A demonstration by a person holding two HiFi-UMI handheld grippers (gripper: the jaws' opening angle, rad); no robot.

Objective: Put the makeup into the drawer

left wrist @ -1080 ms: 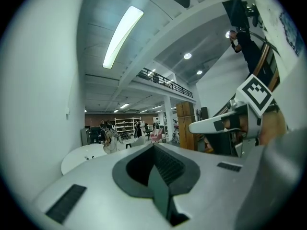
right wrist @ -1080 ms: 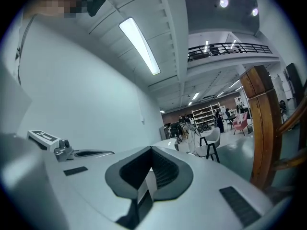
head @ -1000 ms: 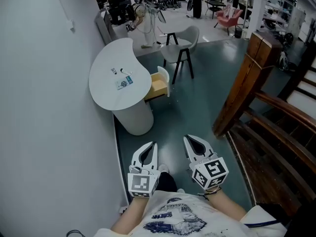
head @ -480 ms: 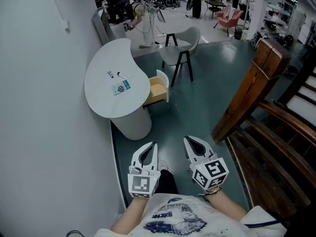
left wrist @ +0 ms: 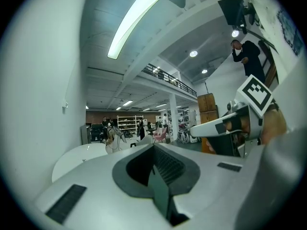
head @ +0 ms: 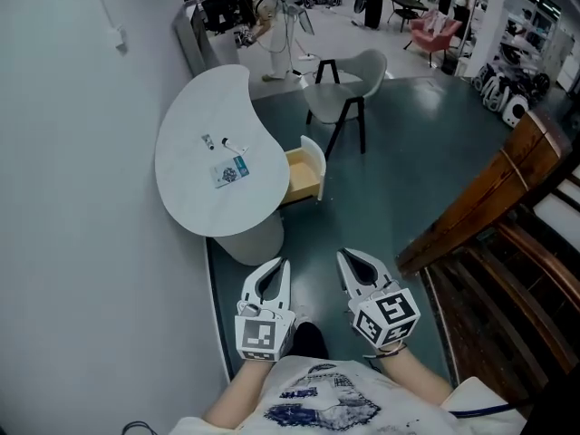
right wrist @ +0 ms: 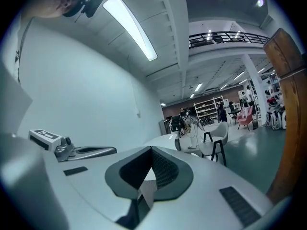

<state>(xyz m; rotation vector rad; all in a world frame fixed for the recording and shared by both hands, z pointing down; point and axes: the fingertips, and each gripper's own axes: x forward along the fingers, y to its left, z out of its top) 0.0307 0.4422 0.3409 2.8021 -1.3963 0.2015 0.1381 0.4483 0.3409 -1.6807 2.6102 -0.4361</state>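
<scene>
Currently, small makeup items point(head: 230, 171) lie on the white curved worktop point(head: 192, 205) at upper left; the pale wooden drawer point(head: 304, 176) stands open, nothing stowed. Left hand-held gripper point(head: 277, 268) and right hand-held gripper point(head: 350, 261): pressed together, empty.

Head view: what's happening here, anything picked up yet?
A person holds a gripper in each hand, out over the floor and short of the white table. The left gripper and right gripper are both shut and empty. The makeup items lie on the tabletop, and the drawer at the table's side stands open. Nothing is picked up yet.
</scene>
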